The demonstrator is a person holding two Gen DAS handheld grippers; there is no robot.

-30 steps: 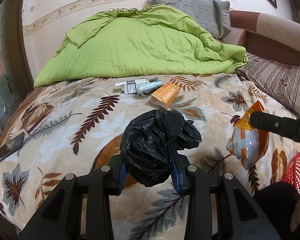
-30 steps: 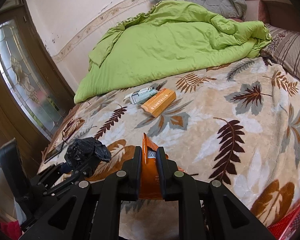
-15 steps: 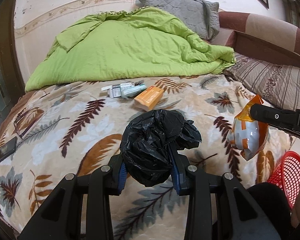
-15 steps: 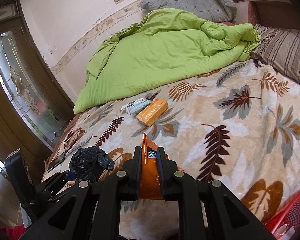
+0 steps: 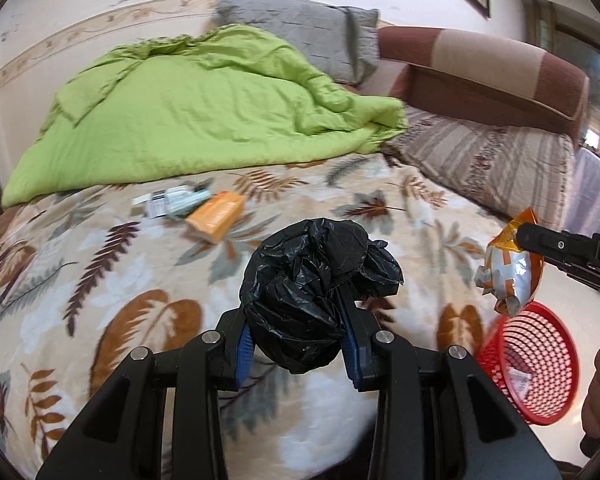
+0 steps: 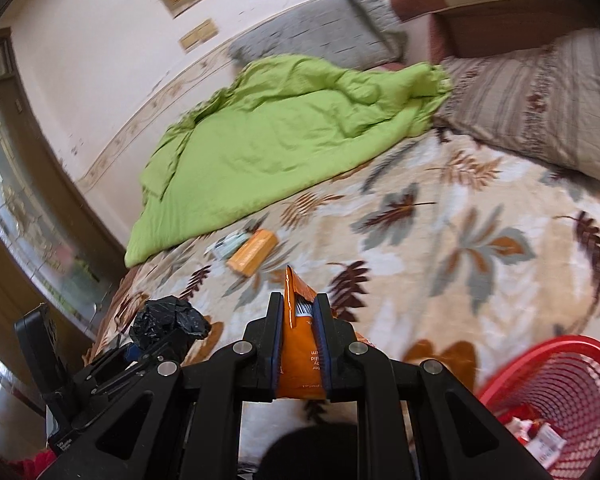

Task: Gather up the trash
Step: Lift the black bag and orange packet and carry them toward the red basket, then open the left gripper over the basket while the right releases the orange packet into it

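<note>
The left hand-held gripper [image 5: 298,340] is clamped on a crumpled black plastic bag [image 5: 316,288], whose bulk bulges up and forward between the blue-padded fingers, above the near part of a bed covered by a beige blanket printed with brown and grey leaves [image 5: 100,280]. To the right, the right hand-held gripper [image 6: 300,344] pinches a flattened orange and silver snack wrapper [image 6: 300,344] between nearly closed fingers; in the left wrist view that wrapper [image 5: 510,276] hangs just above a red plastic mesh basket [image 5: 540,364] standing at the bed's near right corner, with some white and red packaging inside. Farther back on the blanket lie an orange cardboard box [image 5: 217,216] and, touching its far left end, a small pale green and white packet [image 5: 178,201]. Beyond them a rumpled lime-green quilt [image 5: 204,108] covers the far half of the bed.
</note>
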